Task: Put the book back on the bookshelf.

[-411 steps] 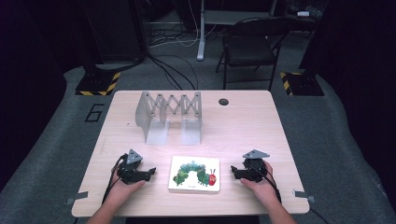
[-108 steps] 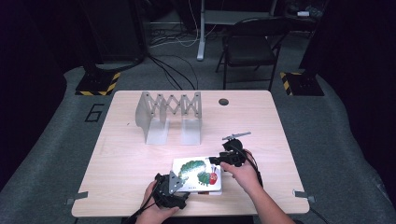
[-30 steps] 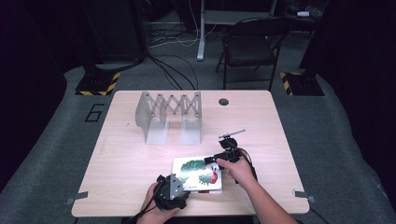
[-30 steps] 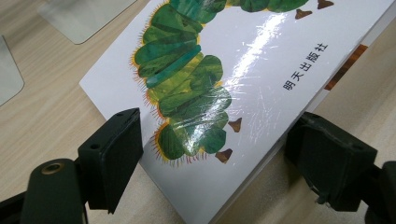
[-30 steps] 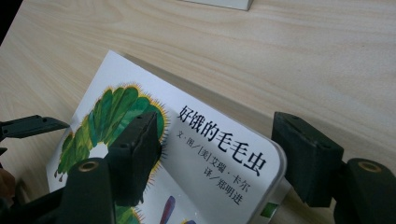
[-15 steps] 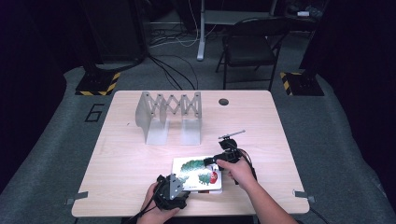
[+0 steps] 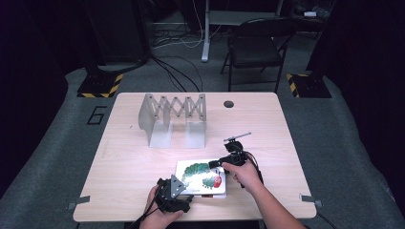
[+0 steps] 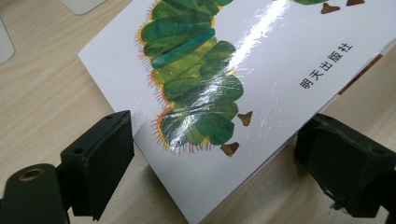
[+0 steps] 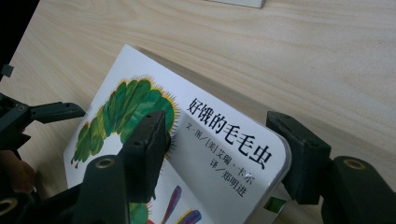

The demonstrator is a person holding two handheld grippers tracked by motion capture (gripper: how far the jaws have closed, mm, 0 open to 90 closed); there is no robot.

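A white glossy picture book with a green caterpillar on its cover [image 7: 201,177] lies near the front edge of the pale wooden bench [image 7: 124,162], a little right of the middle, with a person's two hand-held grippers working at opposite corners of it. The left gripper [image 7: 177,190], held in the left hand [image 7: 160,217] at the front edge of the bench, straddles the book's near left corner; in the left gripper view that corner [image 8: 219,140] sits between the two black jaws, the left one at the cover's edge and the right one beside the page edges, and they have just been opening, not pressed onto the book. The right gripper [image 7: 218,163], held in the right hand [image 7: 246,174], meets the book's far right corner, which is raised off the bench; in the right gripper view the rounded corner with black printed characters [image 9: 224,144] stands between the jaws, which have just been closing, one lying over the cover and the other just beside the corner's edge, and whether they already pinch it cannot be told. Toward the far edge of the bench stands a grey folding accordion-style rack [image 7: 173,117], well apart from the book, and a small dark round hole [image 7: 229,104] marks the bench near its far edge
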